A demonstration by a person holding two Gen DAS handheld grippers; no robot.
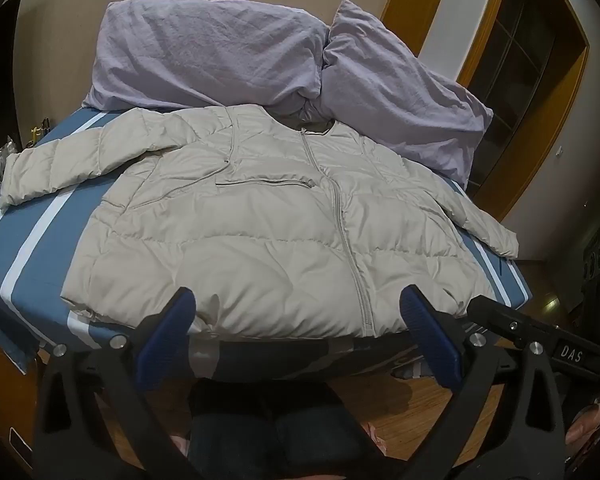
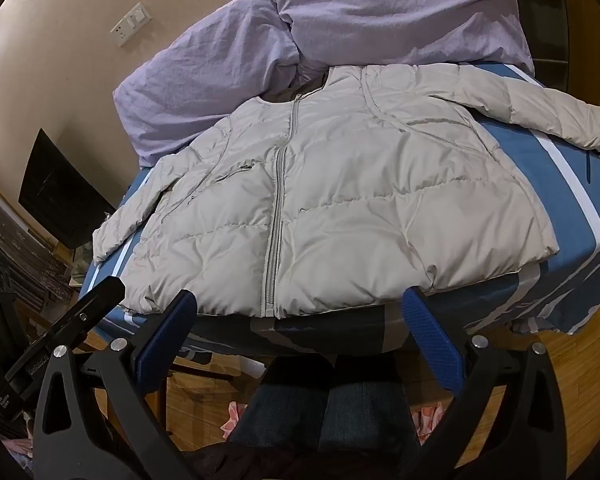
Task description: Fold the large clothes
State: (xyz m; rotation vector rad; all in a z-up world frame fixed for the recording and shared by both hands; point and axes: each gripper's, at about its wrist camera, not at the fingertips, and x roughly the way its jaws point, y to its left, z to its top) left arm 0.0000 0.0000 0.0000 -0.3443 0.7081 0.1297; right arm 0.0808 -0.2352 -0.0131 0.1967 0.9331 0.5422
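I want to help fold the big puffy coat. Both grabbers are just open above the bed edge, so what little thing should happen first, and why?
Probably reach the left gripper out to the sleeve on its side and pinch the cuff. The jacket already lies flat and zipped on the bed, both sleeves stick out sideways, and neither the left nor the right gripper holds anything, so bringing a sleeve in looks like the natural start.

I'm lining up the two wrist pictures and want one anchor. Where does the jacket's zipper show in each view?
Left wrist view: the zipper runs down the jacket right of centre, ending near the right-hand fingertip.
Right wrist view: the zipper runs down left of centre, ending by the left-hand fingertip.
Shared landmark: the purple pillows behind the collar.
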